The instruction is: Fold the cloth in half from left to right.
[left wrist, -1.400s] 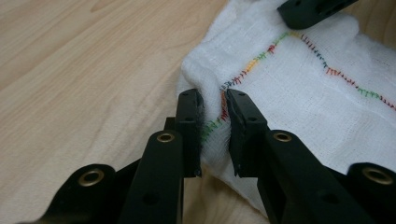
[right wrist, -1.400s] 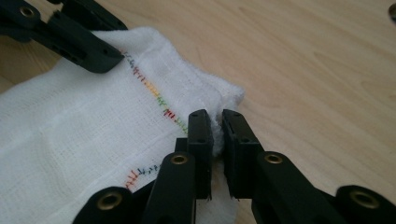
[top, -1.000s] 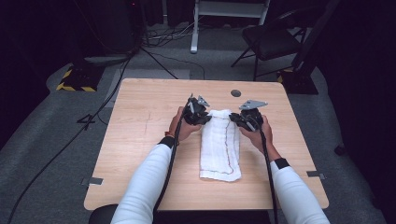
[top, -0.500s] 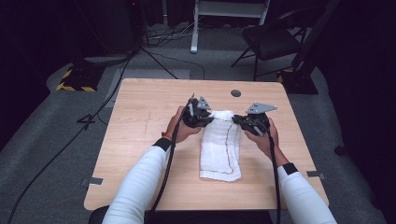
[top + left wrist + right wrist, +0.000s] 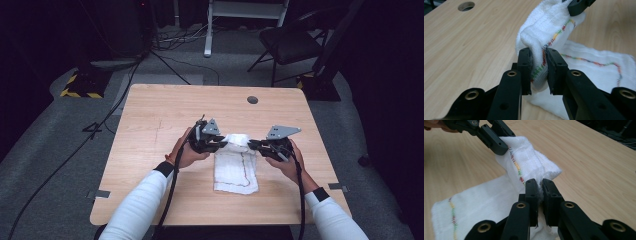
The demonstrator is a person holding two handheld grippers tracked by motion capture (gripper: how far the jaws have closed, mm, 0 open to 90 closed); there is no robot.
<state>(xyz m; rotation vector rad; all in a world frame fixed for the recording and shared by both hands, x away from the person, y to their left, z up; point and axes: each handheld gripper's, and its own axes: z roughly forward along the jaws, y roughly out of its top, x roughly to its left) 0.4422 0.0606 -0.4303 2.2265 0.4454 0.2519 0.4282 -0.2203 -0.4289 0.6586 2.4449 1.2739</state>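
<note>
on the left, your left hand (image 5: pixel 187 152) is carrying the left tool (image 5: pixel 223 145), and its jaws are pinching the near-left corner of the white cloth (image 5: pixel 235 170), the folded edge with the coloured stitching sitting squeezed between the pads; they have just been closing a little further on it. in the left gripper view the left tool (image 5: pixel 539 70) is gripping a bunched fold of the cloth (image 5: pixel 549 27), with the stitched line running up and away toward the other tool. the cloth is lying near the middle of the counter (image 5: pixel 160 115), its far end lifting off the wood between the two tools while the rest is resting flat toward you. beyond it, a round hole (image 5: pixel 252 99) is sitting in the far part of the counter. on the right, your right hand (image 5: pixel 290 162) is holding the right tool (image 5: pixel 252 144), jaws pressing together on the opposite corner. in the right gripper view the right tool (image 5: pixel 540 192) is clamping the cloth (image 5: pixel 529 160) edge tightly.
</note>
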